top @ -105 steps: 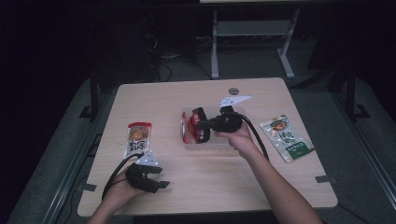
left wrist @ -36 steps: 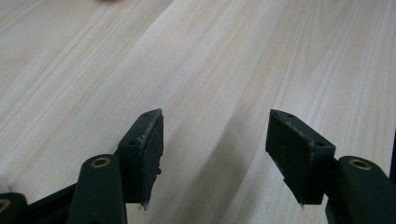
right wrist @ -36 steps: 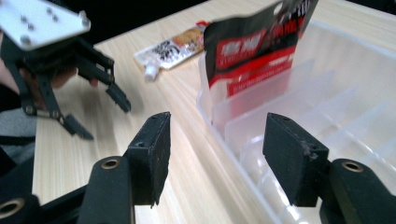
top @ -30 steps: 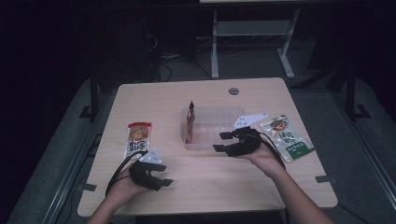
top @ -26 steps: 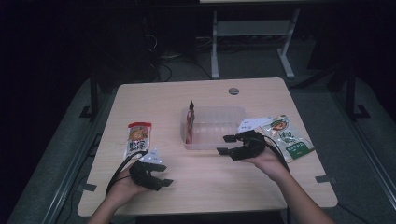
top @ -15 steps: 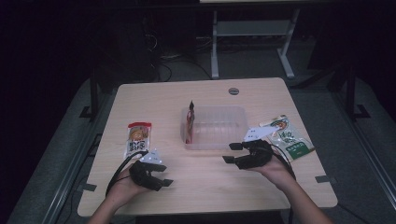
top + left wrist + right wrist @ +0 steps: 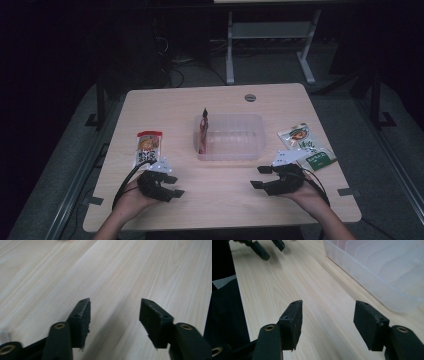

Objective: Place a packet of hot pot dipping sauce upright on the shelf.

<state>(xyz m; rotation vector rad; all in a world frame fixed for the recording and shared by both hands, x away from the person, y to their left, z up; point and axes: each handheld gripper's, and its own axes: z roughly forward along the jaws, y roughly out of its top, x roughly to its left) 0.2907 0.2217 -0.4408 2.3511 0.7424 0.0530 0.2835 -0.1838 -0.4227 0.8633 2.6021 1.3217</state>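
Grippers are held low over the near part of the pale wooden counter (image 7: 220, 105), one in each hand. The left gripper (image 7: 174, 186) is kept at the near left, its black jaws spread with nothing but bare wood between them in the left gripper view; those jaws have just been closing a little. The right gripper (image 7: 259, 177) is seen at the near right, its jaws likewise spread and empty, pointed across the counter toward the left gripper, whose jaws show far off at the top left of the right gripper view.

The clear rectangular plastic tub (image 7: 252, 150) stands at the middle of the counter, well apart from both grippers. A slim red snack packet (image 7: 202, 131) is propped upright against the tub's left inner wall. A flat red-and-orange snack packet (image 7: 148, 148) lies just beyond the left gripper. A flat green-and-white snack pouch (image 7: 306, 146) lies right of the tub, just beyond the right gripper. In the right gripper view the tub's near wall (image 7: 372, 277) is seen to the right of the jaws, apart from them.
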